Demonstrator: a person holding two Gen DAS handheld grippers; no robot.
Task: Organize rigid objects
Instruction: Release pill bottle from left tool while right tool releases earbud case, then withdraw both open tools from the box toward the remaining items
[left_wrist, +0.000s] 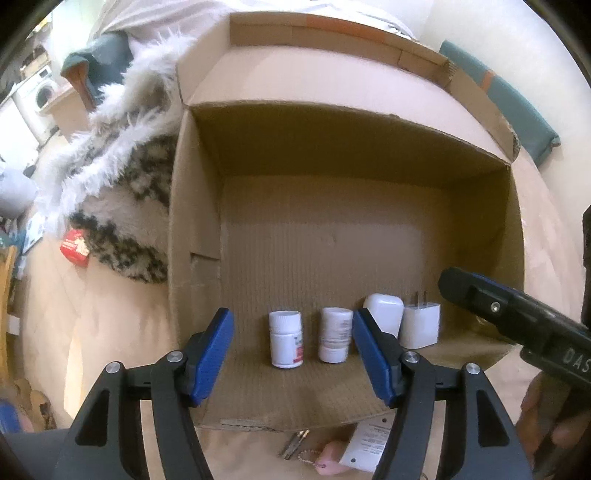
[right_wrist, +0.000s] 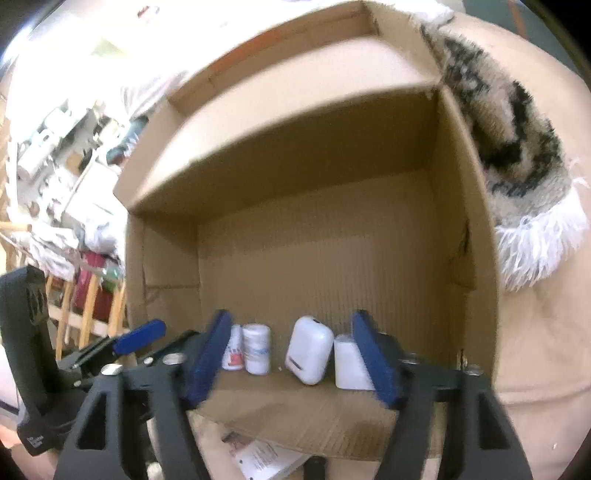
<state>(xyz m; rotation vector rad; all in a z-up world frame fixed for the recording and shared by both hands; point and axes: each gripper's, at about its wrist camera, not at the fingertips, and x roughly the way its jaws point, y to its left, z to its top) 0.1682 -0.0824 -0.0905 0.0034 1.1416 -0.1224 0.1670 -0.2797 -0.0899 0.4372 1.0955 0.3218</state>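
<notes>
An open cardboard box (left_wrist: 369, 229) lies on its side, also in the right wrist view (right_wrist: 314, 240). Along its near edge stand a white pill bottle with a red label (left_wrist: 285, 339), a second white bottle (left_wrist: 334, 334), a white rounded case (left_wrist: 384, 308) and a white plug adapter (left_wrist: 421, 324). The right wrist view shows the same row: bottles (right_wrist: 233, 349) (right_wrist: 257, 348), case (right_wrist: 309, 350), adapter (right_wrist: 351, 363). My left gripper (left_wrist: 291, 356) is open and empty just before the bottles. My right gripper (right_wrist: 291, 356) is open and empty before the case and adapter.
A furry black-and-white blanket (left_wrist: 122, 192) lies left of the box. A red packet (left_wrist: 75, 246) sits on the beige cover. Keys, a pink charm (left_wrist: 328, 461) and a paper slip (left_wrist: 365, 443) lie under the box's front flap. Cluttered shelves (right_wrist: 62, 155) stand at left.
</notes>
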